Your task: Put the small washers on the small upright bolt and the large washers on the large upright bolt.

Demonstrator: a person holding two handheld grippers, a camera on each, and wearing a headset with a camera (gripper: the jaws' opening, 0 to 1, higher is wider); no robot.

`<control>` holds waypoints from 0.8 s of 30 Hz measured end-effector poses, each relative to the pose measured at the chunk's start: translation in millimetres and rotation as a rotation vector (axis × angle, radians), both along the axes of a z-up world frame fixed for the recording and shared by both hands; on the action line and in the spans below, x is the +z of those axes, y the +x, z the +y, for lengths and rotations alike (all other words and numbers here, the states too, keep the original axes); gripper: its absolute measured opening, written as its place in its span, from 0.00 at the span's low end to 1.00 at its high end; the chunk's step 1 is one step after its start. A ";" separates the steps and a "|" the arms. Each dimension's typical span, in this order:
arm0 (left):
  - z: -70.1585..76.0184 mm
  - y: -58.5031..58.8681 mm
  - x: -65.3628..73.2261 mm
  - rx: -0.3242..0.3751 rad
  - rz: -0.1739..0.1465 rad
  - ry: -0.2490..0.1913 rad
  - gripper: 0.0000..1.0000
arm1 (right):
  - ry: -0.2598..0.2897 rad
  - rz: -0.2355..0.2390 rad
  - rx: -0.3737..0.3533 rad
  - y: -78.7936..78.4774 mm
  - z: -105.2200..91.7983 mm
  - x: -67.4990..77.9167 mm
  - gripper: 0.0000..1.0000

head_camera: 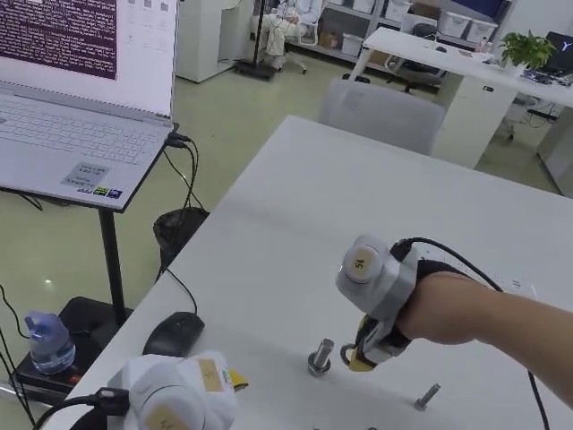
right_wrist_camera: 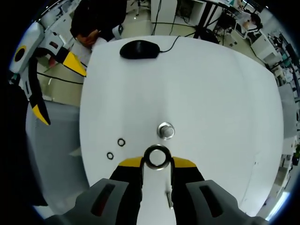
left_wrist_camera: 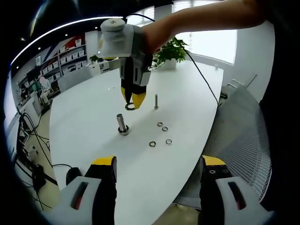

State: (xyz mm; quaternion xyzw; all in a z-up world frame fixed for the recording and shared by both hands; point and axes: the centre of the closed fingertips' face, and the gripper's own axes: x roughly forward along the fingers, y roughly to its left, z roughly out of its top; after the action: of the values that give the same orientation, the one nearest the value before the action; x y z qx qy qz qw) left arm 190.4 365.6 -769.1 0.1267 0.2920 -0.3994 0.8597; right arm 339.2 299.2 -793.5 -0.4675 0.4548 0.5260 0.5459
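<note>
My right gripper (right_wrist_camera: pixel 157 161) is shut on a large washer (right_wrist_camera: pixel 157 156), held flat just short of the large upright bolt (right_wrist_camera: pixel 165 131). In the left gripper view the right gripper (left_wrist_camera: pixel 131 101) hangs just above and behind the large bolt (left_wrist_camera: pixel 122 124), the washer (left_wrist_camera: pixel 130 106) at its tips. The small upright bolt (left_wrist_camera: pixel 155 101) stands beyond it. Several small washers (left_wrist_camera: pixel 160 134) lie loose on the white table (left_wrist_camera: pixel 89 117). My left gripper (left_wrist_camera: pixel 158 161) is open with nothing in it, back from the bolts. In the head view the right gripper (head_camera: pixel 356 361) sits beside the large bolt (head_camera: pixel 320 356), with the small bolt (head_camera: pixel 428 395) to the right.
A black mouse (head_camera: pixel 174 333) with its cable lies at the table's near left edge. A laptop (head_camera: pixel 72 134) on a stand is off the table to the left. A grey chair (head_camera: pixel 380 112) stands at the far end. The right gripper's cable (head_camera: pixel 466 264) trails over the table.
</note>
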 end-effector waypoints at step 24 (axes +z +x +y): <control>10.6 1.9 -5.0 0.025 0.029 -0.006 0.71 | 0.009 -0.011 0.008 18.7 30.8 -17.8 0.22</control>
State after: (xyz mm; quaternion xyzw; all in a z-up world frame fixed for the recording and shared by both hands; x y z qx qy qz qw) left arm 192.2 376.2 -774.0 0.1147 0.3046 -0.3914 0.8608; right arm 357.9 330.0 -811.4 -0.4696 0.4475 0.5279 0.5482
